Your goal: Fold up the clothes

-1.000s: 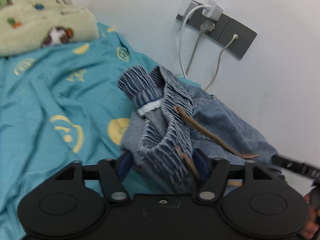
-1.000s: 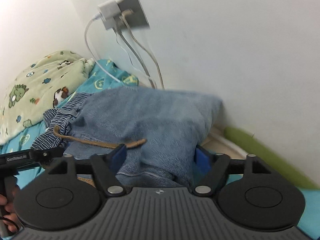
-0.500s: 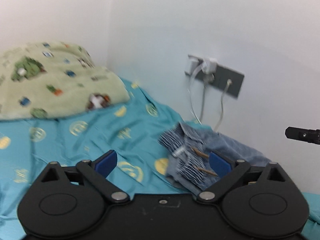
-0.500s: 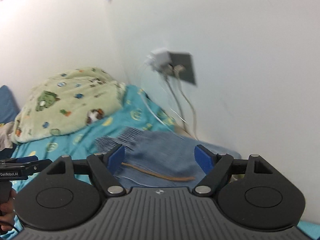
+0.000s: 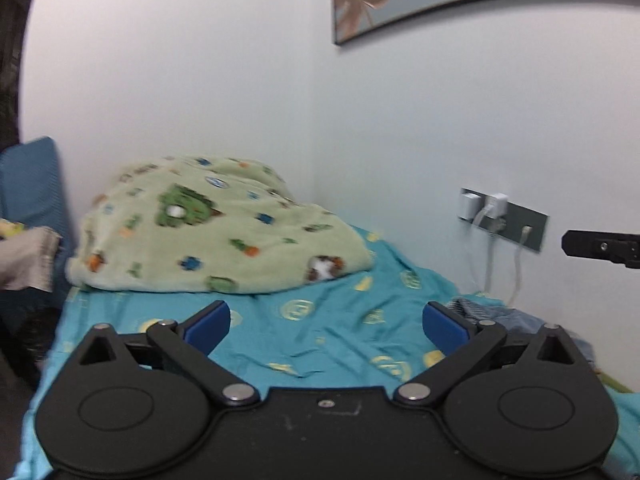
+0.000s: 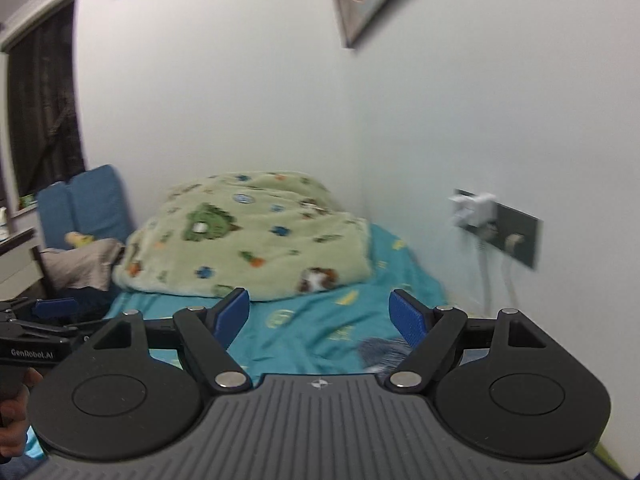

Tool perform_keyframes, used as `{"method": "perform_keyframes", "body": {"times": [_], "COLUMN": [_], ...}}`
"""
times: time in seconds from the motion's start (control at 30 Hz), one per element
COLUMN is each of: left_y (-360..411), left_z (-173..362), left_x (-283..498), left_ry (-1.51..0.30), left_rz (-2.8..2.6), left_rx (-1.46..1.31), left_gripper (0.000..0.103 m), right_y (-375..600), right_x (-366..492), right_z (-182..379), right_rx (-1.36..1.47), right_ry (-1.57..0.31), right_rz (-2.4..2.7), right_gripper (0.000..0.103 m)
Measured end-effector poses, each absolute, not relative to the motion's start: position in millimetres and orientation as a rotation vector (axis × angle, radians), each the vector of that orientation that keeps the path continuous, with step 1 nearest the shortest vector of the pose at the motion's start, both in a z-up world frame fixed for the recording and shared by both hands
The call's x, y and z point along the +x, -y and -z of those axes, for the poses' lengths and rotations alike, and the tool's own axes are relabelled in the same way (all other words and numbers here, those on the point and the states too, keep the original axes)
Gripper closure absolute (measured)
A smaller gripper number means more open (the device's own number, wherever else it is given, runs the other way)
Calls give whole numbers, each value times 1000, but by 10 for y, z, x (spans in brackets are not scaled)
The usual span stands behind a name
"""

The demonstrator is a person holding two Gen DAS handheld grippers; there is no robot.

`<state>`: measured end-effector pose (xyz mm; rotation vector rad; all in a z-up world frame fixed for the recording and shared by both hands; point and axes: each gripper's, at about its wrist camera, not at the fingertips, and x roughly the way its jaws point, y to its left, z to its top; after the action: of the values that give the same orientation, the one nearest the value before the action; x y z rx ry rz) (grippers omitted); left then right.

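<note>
Your left gripper [image 5: 326, 326], jaws just spread wide, holds nothing; your right gripper [image 6: 319, 314] gapes empty above the jeans [image 6: 380, 350].

The teal bed sheet [image 5: 320, 332] lies bare in front of the green dinosaur blanket [image 5: 216, 236], giving open passage. The blanket heaps against the head wall. Right of it, the denim garment [image 5: 504, 314] lies by the side wall under the socket panel [image 5: 516, 222] and its hanging cables [image 5: 490, 260].
</note>
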<state>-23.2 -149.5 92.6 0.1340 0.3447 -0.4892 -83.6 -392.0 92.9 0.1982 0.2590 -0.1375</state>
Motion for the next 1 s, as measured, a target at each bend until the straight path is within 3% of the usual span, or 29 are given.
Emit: {"method": "perform_keyframes", "body": {"times": [0.5,1.0], "left_y": [680,414], "left_z": [-625,-237], "left_x": [-36,411], "left_ry": [-292,-343], "left_rz": [259,194], "left_rx": [137,32], "left_gripper": [0,0], "right_y": [2910,2781], "right_x": [-93,433], "right_z": [-517,-17], "right_rx": [162,222], "right_ry": [-246,-269], "right_rz": [-68,-51], "right_gripper": [22,18]}}
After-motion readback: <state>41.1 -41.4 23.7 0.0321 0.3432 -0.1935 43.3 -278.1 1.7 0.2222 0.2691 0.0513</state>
